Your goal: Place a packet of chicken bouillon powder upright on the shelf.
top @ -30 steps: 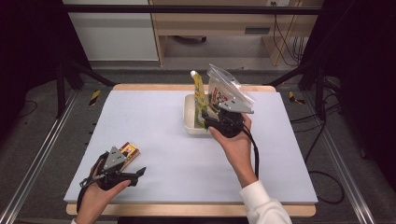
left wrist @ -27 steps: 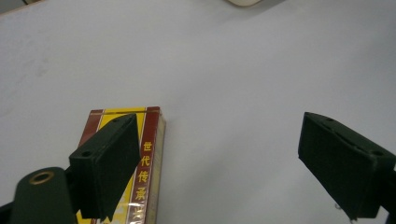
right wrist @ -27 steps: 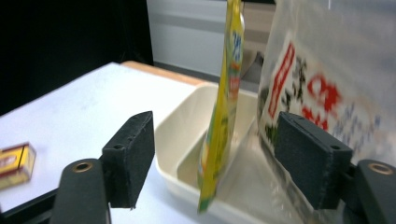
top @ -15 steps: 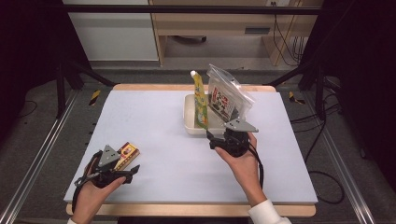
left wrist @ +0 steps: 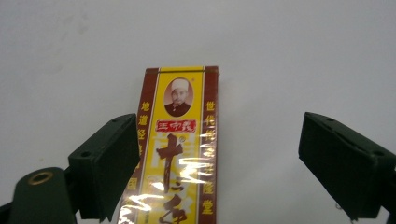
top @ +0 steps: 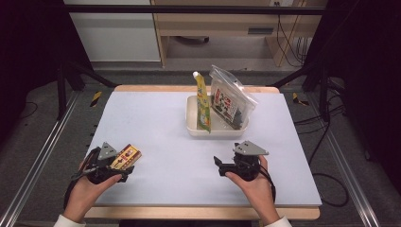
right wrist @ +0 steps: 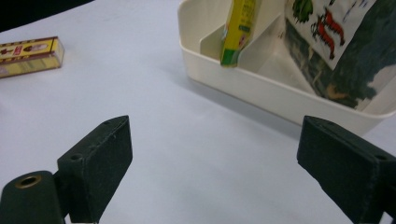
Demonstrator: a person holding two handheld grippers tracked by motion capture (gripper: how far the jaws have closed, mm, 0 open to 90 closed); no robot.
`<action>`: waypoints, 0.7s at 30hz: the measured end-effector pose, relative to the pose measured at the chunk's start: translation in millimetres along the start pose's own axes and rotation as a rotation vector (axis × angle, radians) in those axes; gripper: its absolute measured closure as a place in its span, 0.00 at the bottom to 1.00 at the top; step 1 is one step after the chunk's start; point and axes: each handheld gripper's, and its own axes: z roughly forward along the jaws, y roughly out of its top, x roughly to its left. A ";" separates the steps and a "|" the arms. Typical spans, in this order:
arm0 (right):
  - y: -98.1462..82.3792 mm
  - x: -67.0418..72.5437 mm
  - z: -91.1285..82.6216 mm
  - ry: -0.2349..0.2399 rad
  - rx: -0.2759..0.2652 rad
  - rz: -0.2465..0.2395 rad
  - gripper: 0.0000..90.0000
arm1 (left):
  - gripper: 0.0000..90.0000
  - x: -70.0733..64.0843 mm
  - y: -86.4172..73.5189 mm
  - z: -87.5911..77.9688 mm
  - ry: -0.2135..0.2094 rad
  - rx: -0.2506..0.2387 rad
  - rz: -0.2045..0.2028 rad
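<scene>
Left hand-held gripper (top: pixel 124 170) gapes – right hand-held gripper (top: pixel 218 166) has just been opening

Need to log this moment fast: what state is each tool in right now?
Left tool: open, the yellow spice box between its jaws, not gripped.
Right tool: open, jaws just opened wider, nothing between them.

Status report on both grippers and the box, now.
Left gripper open around spice box, no grip. Right gripper open, empty, short of white bin. Nothing in the way.
</scene>
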 end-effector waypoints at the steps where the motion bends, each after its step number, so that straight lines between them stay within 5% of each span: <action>1: -1.7 -0.5 0.3 0.003 0.009 -0.004 0.12 | 0.14 2.6 -0.1 0.0 0.007 0.016 0.001; 13: -7.7 -2.3 5.5 0.018 0.050 0.009 0.13 | 0.15 28.8 0.8 18.6 -0.031 0.310 0.039; 21: -9.1 -0.1 8.1 0.028 0.064 0.003 0.14 | 0.23 31.8 5.1 30.3 -0.060 0.407 0.064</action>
